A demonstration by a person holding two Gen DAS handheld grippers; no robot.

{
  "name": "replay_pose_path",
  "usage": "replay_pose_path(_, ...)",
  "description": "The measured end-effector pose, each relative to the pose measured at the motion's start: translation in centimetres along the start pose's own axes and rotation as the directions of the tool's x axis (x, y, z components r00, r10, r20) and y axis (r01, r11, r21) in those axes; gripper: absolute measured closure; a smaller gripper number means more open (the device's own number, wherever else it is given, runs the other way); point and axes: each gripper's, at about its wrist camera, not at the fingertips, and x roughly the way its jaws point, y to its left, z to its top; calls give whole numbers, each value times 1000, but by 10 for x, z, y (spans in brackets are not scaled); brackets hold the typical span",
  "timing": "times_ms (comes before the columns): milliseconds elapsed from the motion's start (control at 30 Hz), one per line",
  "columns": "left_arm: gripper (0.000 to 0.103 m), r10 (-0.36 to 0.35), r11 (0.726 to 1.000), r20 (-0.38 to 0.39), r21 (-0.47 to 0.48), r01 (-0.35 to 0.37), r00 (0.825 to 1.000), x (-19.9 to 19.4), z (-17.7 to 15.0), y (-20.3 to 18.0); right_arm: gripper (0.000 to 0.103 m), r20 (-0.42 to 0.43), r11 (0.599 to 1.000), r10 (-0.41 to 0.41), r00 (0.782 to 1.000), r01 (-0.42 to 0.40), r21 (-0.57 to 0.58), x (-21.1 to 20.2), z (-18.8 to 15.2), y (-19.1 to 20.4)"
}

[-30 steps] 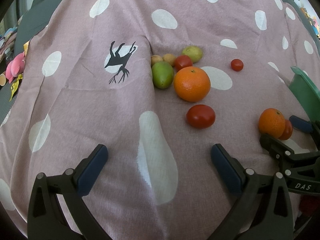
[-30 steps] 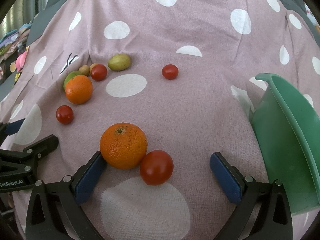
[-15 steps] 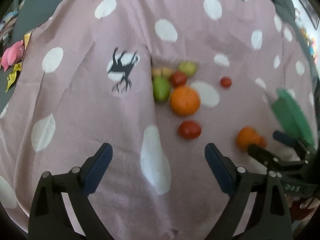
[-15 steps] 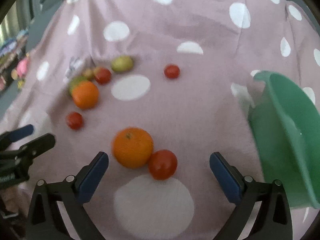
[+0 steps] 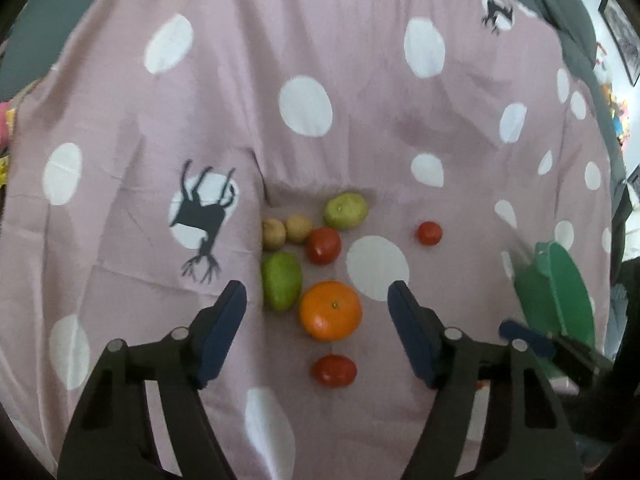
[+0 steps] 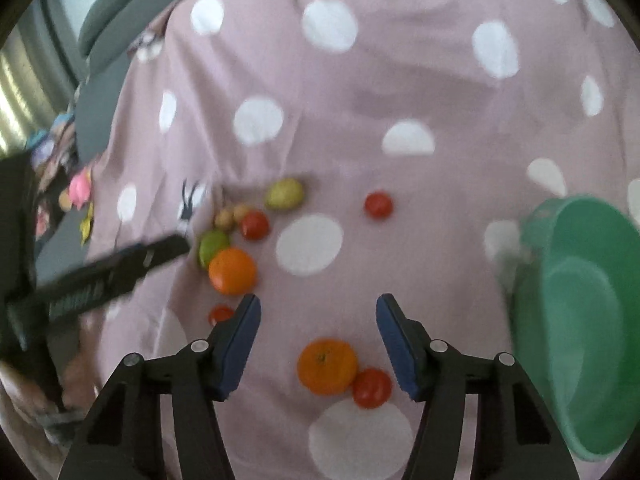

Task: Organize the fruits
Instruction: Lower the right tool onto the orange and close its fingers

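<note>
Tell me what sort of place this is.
Probably a home, likely a bedroom or a child's room: the fruit lies on a soft, creased pink polka-dot sheet over a grey cushioned base, with toys beside it and framed pictures on the wall.

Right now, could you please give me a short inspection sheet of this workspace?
Surface: pink cloth with white dots, wrinkled, with black animal prints.
Job's things: cluster of green mango, big orange, tomato, two small brownish fruits and a yellow-green fruit; lone small tomato; near tomato; second orange touching a tomato; green bowl, nothing seen inside it.
Clutter: pink toy beyond the cloth's left edge.
Grippers: left gripper open, empty; right gripper open, empty, framing the second orange.
Cables: nothing seen.
Surroundings: grey cushions; elsewhere blurred.
</note>
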Motion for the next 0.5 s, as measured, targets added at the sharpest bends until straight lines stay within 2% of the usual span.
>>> replay_pose_path(167,33,13,1000,-58,18,-12,998,22,3,-7,41,-71,999,19,997,-17,30,18,-11,-9)
replay_pose_path(267,33,30,999,-95,22,-28,995,35,3,-6,41,-94,1000,3,996,-1,22,22,-17,-13)
replay_pose_path(500,34,44,999,-96,33,-41,994,45,1,-8,42,-133,1000,-10,991,13,20,35,-22,-17)
